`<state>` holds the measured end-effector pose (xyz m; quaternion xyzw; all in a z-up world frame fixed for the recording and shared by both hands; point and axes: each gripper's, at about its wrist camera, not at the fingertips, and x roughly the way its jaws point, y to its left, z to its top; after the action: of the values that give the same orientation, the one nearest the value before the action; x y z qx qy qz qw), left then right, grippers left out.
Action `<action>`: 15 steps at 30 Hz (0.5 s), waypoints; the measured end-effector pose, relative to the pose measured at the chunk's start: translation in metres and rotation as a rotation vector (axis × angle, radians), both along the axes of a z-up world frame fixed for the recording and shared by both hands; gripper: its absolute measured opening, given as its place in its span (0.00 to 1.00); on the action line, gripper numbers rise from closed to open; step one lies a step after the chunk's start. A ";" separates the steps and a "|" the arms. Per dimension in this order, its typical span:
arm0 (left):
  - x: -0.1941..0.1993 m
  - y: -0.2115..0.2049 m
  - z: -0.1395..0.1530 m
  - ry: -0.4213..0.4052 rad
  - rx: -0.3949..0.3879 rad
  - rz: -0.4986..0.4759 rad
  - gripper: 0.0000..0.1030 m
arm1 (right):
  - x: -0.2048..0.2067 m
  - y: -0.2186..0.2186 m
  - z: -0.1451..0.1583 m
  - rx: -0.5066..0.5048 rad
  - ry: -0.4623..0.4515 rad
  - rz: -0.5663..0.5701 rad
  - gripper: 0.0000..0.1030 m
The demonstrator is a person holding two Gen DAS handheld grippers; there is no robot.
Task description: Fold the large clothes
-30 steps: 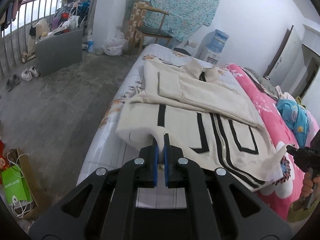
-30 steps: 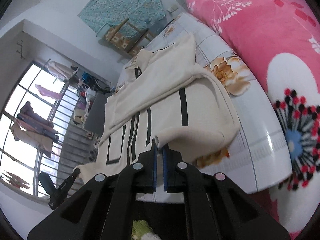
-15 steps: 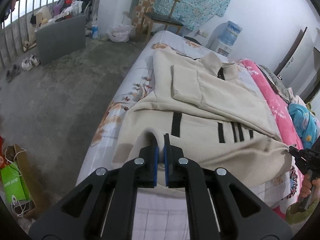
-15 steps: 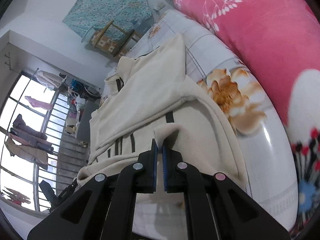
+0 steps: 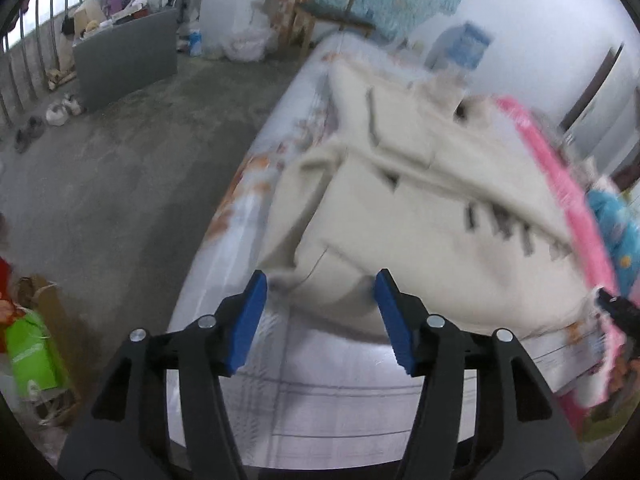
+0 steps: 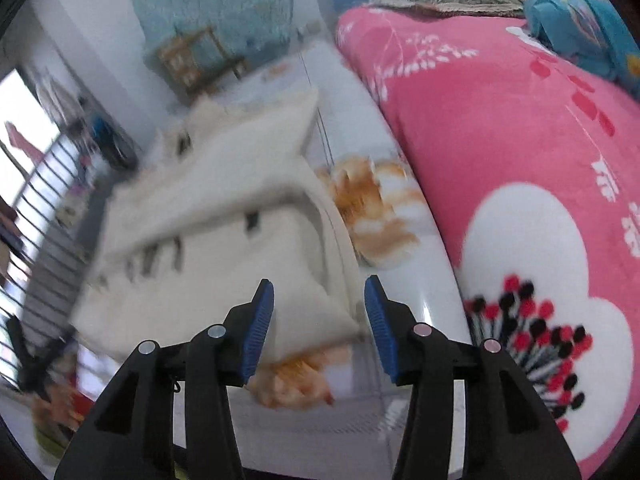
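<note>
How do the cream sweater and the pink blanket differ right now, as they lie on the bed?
The cream sweater is plain with a few dark stripes; the pink blanket carries big white flower shapes and red marks. The sweater lies folded over on itself on the pale floral sheet, nearer the window; the blanket lies spread along the sheet's other side. The sweater's corner sits between the open right hand-held gripper; the blanket lies beside it. Both rest on the bed.
</note>
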<state>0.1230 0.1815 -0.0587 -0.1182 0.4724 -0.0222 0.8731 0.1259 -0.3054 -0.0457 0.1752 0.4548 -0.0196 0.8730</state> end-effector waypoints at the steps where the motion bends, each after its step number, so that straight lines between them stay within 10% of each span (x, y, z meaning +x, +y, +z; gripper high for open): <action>1: 0.001 -0.003 -0.005 0.009 0.021 0.003 0.52 | 0.002 0.002 -0.005 -0.031 0.017 0.006 0.45; 15: -0.017 -0.029 0.016 -0.133 0.144 0.010 0.13 | -0.005 0.029 0.009 -0.193 -0.082 0.066 0.13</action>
<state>0.1057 0.1522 -0.0430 -0.0560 0.4132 0.0084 0.9089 0.1208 -0.2761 -0.0368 0.0759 0.4201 -0.0272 0.9039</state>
